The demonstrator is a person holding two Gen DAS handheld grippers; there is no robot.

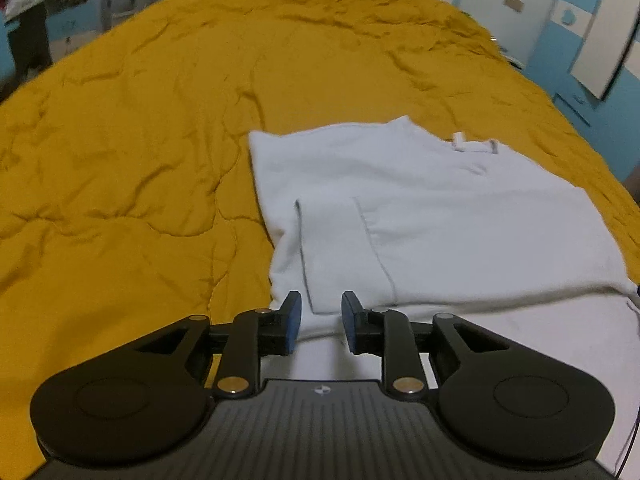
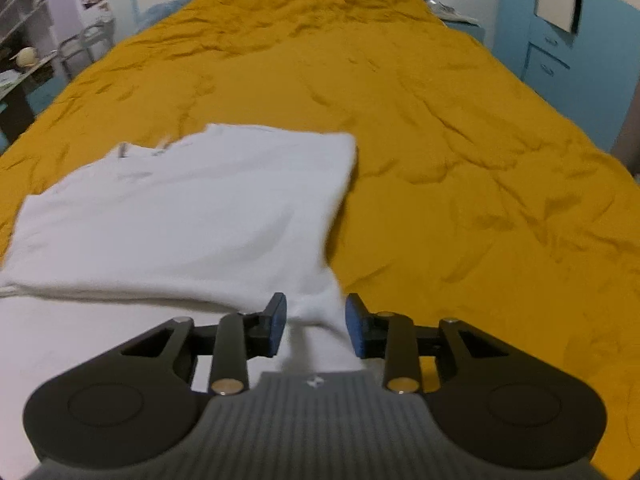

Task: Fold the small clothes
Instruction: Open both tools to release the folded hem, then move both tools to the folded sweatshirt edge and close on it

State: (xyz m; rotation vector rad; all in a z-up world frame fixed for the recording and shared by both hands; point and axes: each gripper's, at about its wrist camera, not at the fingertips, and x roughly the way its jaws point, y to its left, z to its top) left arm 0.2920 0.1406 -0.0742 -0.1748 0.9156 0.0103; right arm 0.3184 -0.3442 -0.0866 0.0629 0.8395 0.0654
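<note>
One white shirt [image 1: 420,216] on one mustard quilt [image 1: 140,140]; both grippers' fingers [image 1: 294,322] apart.

white shirt [image 1: 420,216] – partly folded, lying flat on mustard quilt [image 1: 140,140]

A rumpled mustard-yellow quilted bedspread [image 1: 160,140] covers the whole bed, creased and puckered along its stitching. Behind the bed the wall is painted light blue and white [image 2: 516,20], with small blue shapes stuck near the top. On the right stands a light blue cabinet with drawers [image 2: 552,56], and above it hangs a white board with a dark edge [image 1: 600,48]. On the left, a metal-framed chair [image 1: 120,4] stands by a cluttered dark table [image 2: 20,76].
</note>
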